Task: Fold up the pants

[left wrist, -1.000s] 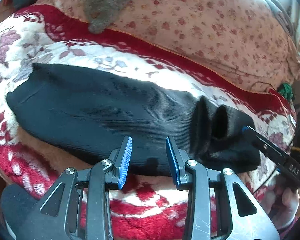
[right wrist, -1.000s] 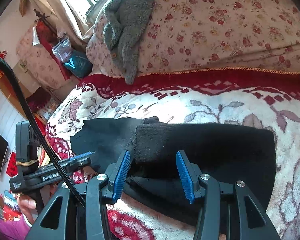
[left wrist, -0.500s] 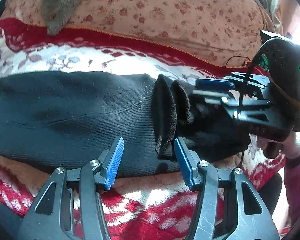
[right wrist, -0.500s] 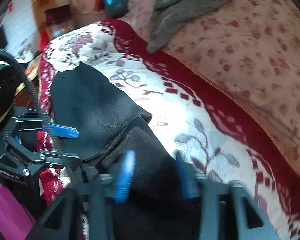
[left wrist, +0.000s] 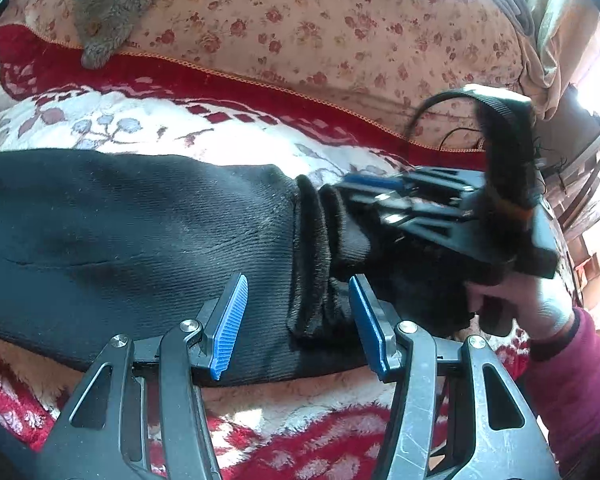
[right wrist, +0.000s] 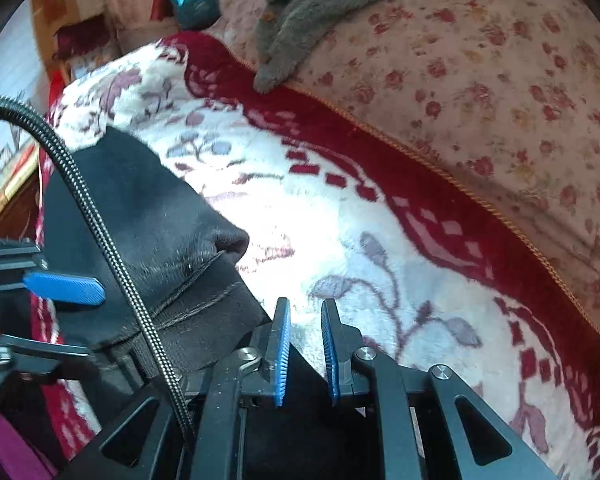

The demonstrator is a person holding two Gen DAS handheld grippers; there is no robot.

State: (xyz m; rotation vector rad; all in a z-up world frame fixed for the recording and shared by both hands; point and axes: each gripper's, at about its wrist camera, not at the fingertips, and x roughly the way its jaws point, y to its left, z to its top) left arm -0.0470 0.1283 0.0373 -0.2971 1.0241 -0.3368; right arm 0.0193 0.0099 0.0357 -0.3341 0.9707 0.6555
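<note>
The black pants (left wrist: 140, 232) lie lengthwise across the red and white blanket (left wrist: 180, 120), their cuffs (left wrist: 312, 240) standing up in two ridges. My left gripper (left wrist: 298, 328) is open over the near edge, and the cuff fold sits between its blue pads without touching them. My right gripper (left wrist: 364, 200) comes in from the right at the cuff end, held by a hand (left wrist: 520, 304) in a magenta sleeve. In the right wrist view its jaws (right wrist: 305, 350) are closing. They stand nearly together with a slit of blanket showing and black cloth (right wrist: 152, 216) low between them. The left gripper (right wrist: 94, 320) shows at the left there.
A floral quilt (left wrist: 340, 32) rises behind the blanket with a grey fuzzy garment (left wrist: 112, 4) draped on it. A ribbed cable (right wrist: 100, 216) crosses the right wrist view. Furniture and clutter (right wrist: 188, 0) stand past the bed's far end.
The right gripper swung in over the cuff end, rolled, and its jaws narrowed from wide to nearly together. The left jaws widened and shifted toward the cuffs.
</note>
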